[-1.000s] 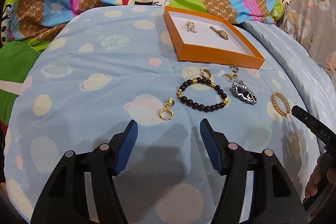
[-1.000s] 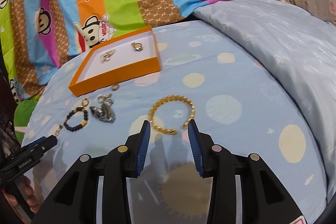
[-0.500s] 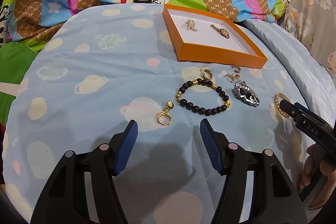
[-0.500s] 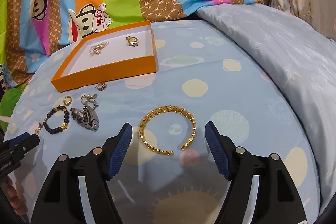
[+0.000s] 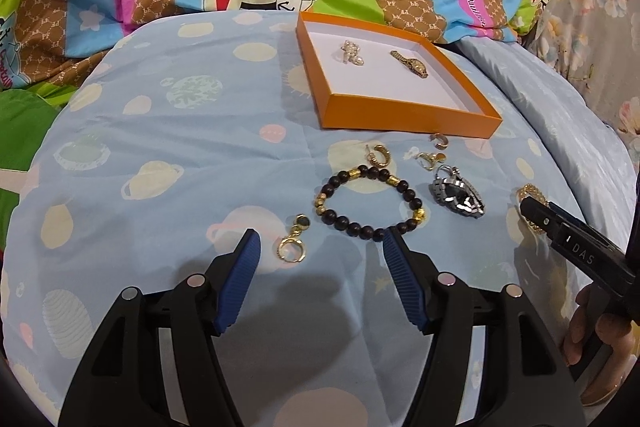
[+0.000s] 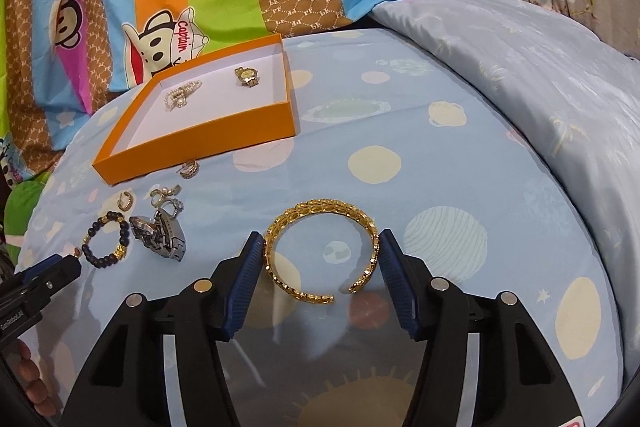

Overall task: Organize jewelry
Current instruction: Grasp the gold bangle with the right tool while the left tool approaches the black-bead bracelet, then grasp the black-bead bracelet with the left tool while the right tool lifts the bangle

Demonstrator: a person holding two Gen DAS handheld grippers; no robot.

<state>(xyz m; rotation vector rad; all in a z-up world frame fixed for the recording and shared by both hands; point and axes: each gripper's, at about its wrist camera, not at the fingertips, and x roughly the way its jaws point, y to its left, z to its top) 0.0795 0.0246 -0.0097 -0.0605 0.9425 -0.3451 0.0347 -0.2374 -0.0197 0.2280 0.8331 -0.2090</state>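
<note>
Right wrist view. The right hand-held gripper [image 6: 320, 247] has its 2 blue pads closing on either side of a gold open bangle [image 6: 320, 251] lying flat on the planet-print bed cover [image 6: 440, 167]; whether the pads touch it cannot be told. To the left lie a silver watch [image 6: 160, 241], a dark beaded bracelet [image 6: 106, 241] and small gold earrings [image 6: 190, 169]. Behind them, the orange tray [image 6: 200, 135] holds a pearl piece [image 6: 180, 97] and a gold watch [image 6: 247, 77]. The left hand-held gripper [image 6: 52, 273] enters at the far left edge.
</note>
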